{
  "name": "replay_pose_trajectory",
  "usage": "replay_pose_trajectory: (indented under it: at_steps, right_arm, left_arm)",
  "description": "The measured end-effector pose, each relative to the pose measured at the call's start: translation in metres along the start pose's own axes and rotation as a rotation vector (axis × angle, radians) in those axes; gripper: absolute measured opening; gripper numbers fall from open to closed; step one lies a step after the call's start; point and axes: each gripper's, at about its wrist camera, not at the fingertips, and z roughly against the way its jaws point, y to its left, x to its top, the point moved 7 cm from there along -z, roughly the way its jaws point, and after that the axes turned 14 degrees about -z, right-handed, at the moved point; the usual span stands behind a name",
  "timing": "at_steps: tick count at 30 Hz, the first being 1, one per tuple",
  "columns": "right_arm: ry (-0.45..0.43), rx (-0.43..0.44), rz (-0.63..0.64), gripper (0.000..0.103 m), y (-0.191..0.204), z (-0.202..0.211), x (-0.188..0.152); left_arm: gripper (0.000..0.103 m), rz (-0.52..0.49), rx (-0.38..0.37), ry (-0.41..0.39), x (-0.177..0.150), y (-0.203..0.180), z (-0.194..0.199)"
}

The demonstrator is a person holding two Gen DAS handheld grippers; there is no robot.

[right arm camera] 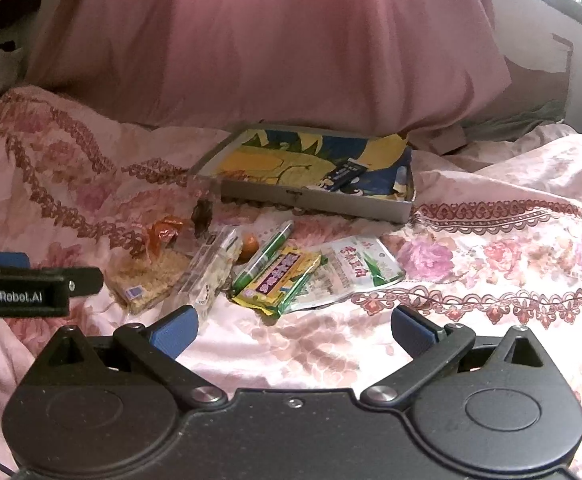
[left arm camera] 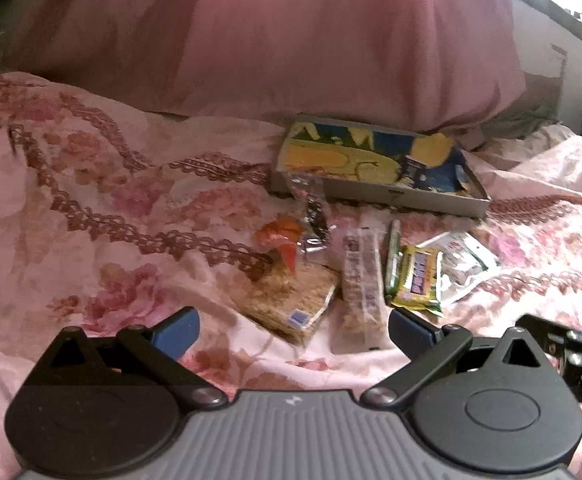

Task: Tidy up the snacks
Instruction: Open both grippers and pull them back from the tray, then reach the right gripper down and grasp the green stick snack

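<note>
Snacks: loose pile on the bed (left arm camera: 91,184), just in front of the tray (right arm camera: 315,200); rice cake (left arm camera: 291,300), clear cracker pack (left arm camera: 361,280), yellow bar (right arm camera: 279,276), green stick (right arm camera: 267,256), white pouch (right arm camera: 355,268), orange wrapper (left arm camera: 283,240).
Tray: shallow tin with a printed lining, near side facing the pile, one dark packet (right arm camera: 345,174) lying inside.
Risk, overlap: yellow bar lies on the white pouch and touches the green stick; a pinch there may drag two at once.
Risk, bedding: soft, rumpled cover; fingers pressed down may catch cloth with a flat packet.
Risk, crowding: both tools near the same pile; they may bump.
Left gripper (left arm camera: 293,332): low over the bed, aimed at rice cake and cracker pack, fingers wide apart, holding nothing.
Right gripper (right arm camera: 293,330): low, level, short of the yellow bar, fingers wide apart, holding nothing.
</note>
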Motion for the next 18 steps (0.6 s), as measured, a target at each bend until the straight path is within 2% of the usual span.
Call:
replay_pose_trajectory:
  at_steps: [8,18]
  right_arm:
    - [0.034,0.024,-0.011,0.102,0.001,-0.012,0.005]
    - [0.071,0.043,-0.064,0.102,-0.007,-0.025,0.018]
  left_arm:
    - [0.103,0.025,-0.013,0.023,0.003,0.005,-0.01]
    - [0.103,0.037,-0.082,0.052,0.016,0.007,-0.034]
